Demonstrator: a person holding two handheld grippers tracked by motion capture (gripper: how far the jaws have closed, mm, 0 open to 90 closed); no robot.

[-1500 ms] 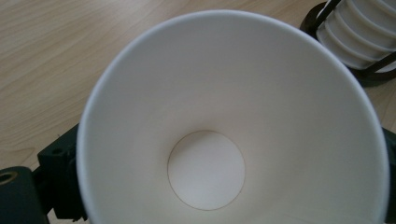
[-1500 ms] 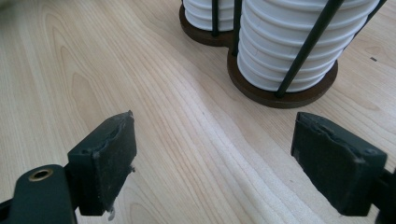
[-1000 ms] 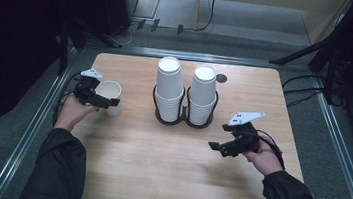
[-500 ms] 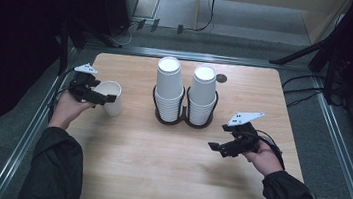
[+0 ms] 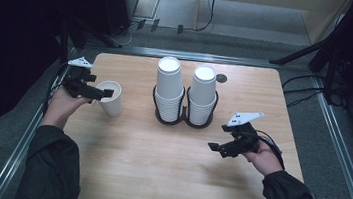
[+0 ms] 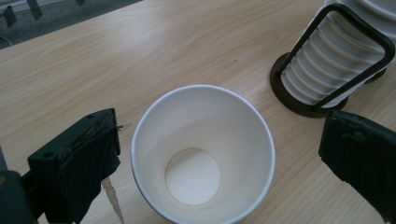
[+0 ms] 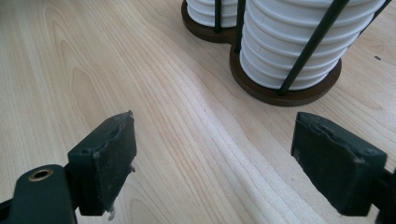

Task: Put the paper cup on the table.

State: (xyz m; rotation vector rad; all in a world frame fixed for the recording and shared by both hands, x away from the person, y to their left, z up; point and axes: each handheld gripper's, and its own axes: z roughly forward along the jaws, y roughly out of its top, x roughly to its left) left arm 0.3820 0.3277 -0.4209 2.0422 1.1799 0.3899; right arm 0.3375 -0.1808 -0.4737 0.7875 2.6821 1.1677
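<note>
From the high view the whole layout is on show: a single paper cup (image 5: 110, 97) stands upright near the left edge of the wooden surface (image 5: 156, 167), and the left tongs (image 5: 99, 92) sit right at its rim, while the right tongs (image 5: 215, 147) hover well apart over bare wood on the right. Between them stands the black cup holder (image 5: 182, 120) with two tall stacks of cups (image 5: 169, 87) side by side. Over to the left gripper view, and here is what the high view cannot give: a look straight down into the cup (image 6: 202, 154), empty, its round bottom plain to see, with the left tongs (image 6: 224, 158) spread wide, one jaw on each side of the rim. The left jaw is just beside the cup wall; whether it touches, I cannot tell, and the right jaw stands clear of it. The right gripper view brings the holder's dark base (image 7: 285, 91) and the ribbed cup rims up close, near the top of the frame. The right tongs (image 7: 229, 163) are wide apart too, gripping nothing, only wood grain between the jaws.
</note>
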